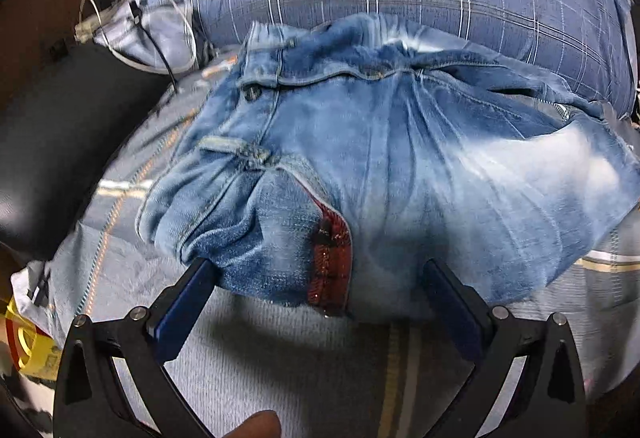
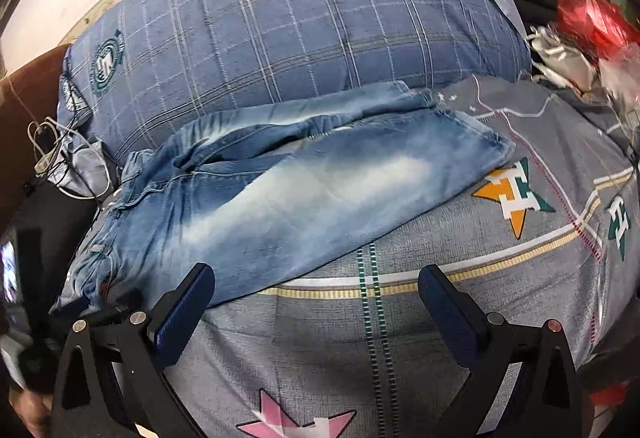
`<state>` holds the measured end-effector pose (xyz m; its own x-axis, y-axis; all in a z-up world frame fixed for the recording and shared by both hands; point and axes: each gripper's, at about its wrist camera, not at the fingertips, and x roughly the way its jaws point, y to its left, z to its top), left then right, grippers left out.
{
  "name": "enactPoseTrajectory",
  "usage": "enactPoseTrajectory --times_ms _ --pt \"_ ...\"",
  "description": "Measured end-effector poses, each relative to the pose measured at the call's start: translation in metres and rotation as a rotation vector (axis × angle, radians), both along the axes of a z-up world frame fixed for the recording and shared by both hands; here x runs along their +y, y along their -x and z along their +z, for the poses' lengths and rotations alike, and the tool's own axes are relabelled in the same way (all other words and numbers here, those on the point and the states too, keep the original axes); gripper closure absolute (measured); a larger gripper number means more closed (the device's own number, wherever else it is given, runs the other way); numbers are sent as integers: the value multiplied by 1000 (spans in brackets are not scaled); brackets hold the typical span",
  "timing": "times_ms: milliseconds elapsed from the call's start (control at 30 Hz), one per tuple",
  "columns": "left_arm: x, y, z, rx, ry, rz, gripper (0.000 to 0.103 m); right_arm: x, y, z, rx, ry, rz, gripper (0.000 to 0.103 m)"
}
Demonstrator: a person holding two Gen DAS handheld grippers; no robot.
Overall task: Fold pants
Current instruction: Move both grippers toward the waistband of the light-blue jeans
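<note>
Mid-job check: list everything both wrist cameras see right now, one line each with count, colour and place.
jeans: one, faded blue, spread on the bed, waist toward the left, against the pillow
red plaid patch: one, on the jeans' near edge, left wrist view
pillow: one, blue plaid, behind the jeans
bedsheet: one, grey with stars and stripes, under everything
cables: tangled, white and black, left of the pillow
red plastic bag: one, far right, among clutter
left gripper: open, at the jeans' near edge
right gripper: open, over the sheet beside the jeans
</note>
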<state>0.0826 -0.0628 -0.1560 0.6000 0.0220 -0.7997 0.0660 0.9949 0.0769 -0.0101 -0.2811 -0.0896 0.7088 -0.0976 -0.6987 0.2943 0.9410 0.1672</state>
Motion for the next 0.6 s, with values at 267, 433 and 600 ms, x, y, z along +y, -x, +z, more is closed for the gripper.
enactPoseTrajectory --times_ms 267,433,600 --pt "10 2 -12 -28 64 24 0 1 -5 -2 7 6 9 0" --pt "16 7 -16 -14 146 33 0 0 -4 1 -5 12 5 0" --pt "30 12 1 5 234 1 0 -1 -1 5 -35 23 26 0"
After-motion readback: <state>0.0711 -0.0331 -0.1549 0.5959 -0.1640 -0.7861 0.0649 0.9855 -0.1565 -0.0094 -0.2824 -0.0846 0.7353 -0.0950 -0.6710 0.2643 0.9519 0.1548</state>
